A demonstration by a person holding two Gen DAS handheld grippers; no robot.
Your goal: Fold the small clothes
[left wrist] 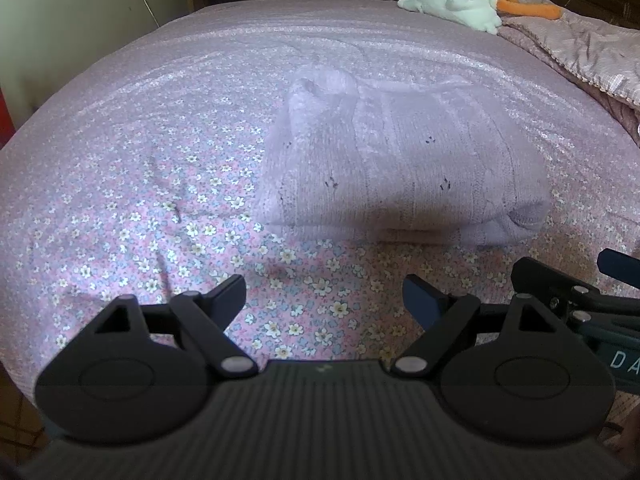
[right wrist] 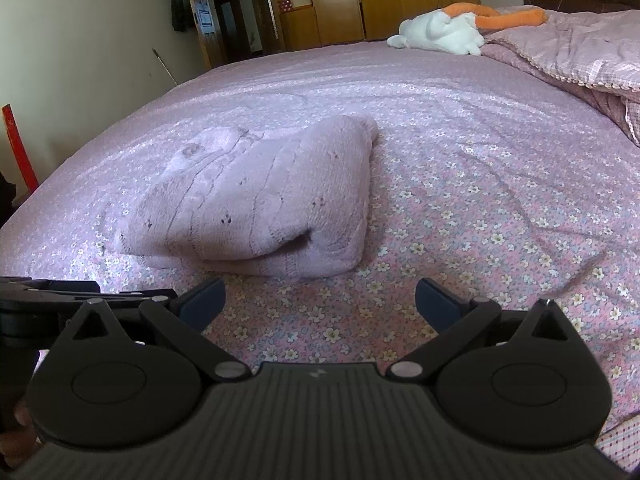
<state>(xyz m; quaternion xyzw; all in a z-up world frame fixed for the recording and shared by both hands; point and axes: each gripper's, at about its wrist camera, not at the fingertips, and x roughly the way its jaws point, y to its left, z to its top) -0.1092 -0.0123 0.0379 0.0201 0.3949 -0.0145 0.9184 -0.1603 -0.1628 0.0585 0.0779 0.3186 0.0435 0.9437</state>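
The lilac knitted sweater lies as a compact folded bundle near the middle of the bed, a little in from its near edge, and both the left gripper and the right gripper hang just short of it with their jaws spread apart and nothing between them, which suggests the fold is finished or being checked. The bed wears a pink flowered sheet; a white and orange stuffed toy and a bunched quilt sit toward the far right corner, with wooden wardrobes beyond.
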